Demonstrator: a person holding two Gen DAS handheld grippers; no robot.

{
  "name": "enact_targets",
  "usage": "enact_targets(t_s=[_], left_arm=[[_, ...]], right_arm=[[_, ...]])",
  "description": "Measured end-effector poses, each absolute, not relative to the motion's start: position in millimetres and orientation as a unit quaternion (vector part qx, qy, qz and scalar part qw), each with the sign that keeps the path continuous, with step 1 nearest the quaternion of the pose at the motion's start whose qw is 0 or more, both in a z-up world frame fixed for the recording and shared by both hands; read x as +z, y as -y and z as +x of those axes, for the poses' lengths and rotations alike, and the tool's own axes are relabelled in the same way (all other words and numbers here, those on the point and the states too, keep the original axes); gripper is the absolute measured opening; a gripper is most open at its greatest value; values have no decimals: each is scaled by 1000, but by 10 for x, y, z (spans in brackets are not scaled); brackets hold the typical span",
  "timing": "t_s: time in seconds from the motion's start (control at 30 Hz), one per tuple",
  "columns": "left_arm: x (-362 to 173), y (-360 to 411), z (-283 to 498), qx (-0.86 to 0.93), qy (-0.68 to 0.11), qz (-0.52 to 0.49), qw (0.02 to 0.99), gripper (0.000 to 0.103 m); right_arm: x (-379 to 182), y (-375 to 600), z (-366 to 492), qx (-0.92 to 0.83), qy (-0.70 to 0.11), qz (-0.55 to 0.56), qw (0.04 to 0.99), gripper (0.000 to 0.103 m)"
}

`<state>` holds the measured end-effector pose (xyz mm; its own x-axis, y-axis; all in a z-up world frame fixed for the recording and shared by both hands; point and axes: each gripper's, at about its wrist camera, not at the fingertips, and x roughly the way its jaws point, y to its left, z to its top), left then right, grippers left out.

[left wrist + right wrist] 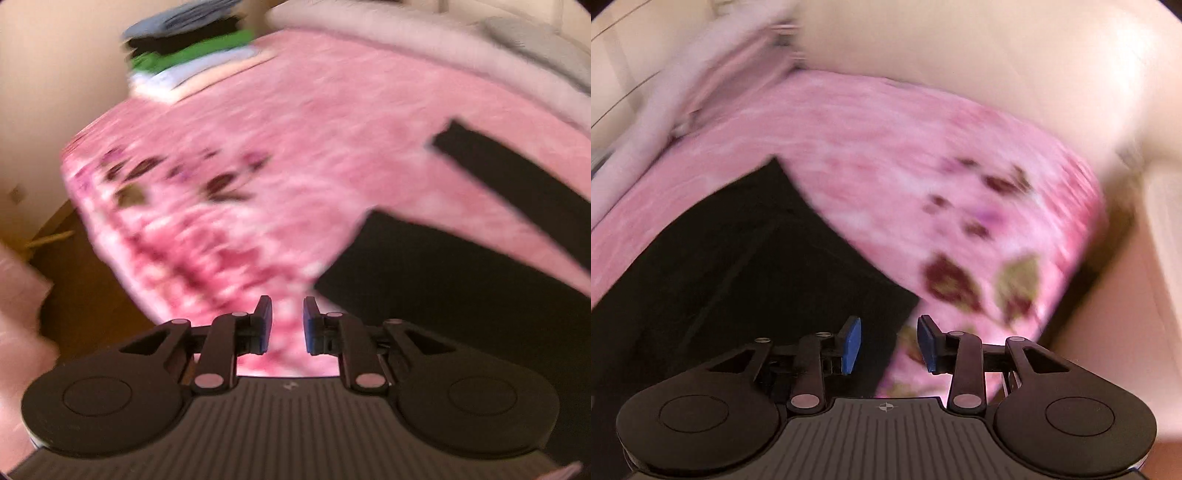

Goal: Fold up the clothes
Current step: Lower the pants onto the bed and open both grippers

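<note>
Left wrist view shows a black garment [461, 288] lying flat on the pink flowered bed [258, 155], with a long strip of it running off toward the far right. The left claw [287, 325] hangs above the bed just beside the cloth's near edge, jaws slightly apart with nothing between them. The right claw [888, 345] hovers over the garment's corner [738, 258], jaws spread wider, also empty. The cloth looks thin, light and limp, so it should sag and drag; pinching two corners of one edge seems safest. Folded clothes [184, 51] sit stacked at the bed's far corner.
</note>
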<state>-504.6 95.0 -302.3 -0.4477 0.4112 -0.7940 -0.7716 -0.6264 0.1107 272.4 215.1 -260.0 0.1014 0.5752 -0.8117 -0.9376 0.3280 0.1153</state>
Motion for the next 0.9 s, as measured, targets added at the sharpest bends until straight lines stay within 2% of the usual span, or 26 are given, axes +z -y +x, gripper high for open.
enact_targets(t_s=[0.13, 0.23, 0.37, 0.43, 0.6, 0.73, 0.9], left_arm=[[-3226, -1350, -4627, 768, -265, -390, 434, 23], [-3496, -1455, -4417, 745, -305, -409, 429, 23], [-3455, -1246, -4275, 747, -316, -414, 414, 23], [-3361, -1119, -4246, 740, -324, -435, 397, 23], [-2904, -704, -3962, 728, -341, -451, 388, 22], [-2441, -455, -3514, 711, -341, -458, 411, 22], [-1930, -397, -3062, 690, -335, -446, 462, 24]], right_arm=[[-2868, -2265, 2416, 566, -387, -275, 673, 38], [-3083, -2220, 2364, 549, -405, -310, 662, 38], [-3111, -2037, 2402, 534, -422, -339, 650, 38], [-3066, -1946, 2437, 510, -438, -357, 648, 38], [-2754, -1648, 2477, 496, -503, -325, 629, 38], [-2429, -1478, 2310, 527, -538, -324, 572, 38], [-1927, -1286, 2002, 588, -494, -358, 531, 38]])
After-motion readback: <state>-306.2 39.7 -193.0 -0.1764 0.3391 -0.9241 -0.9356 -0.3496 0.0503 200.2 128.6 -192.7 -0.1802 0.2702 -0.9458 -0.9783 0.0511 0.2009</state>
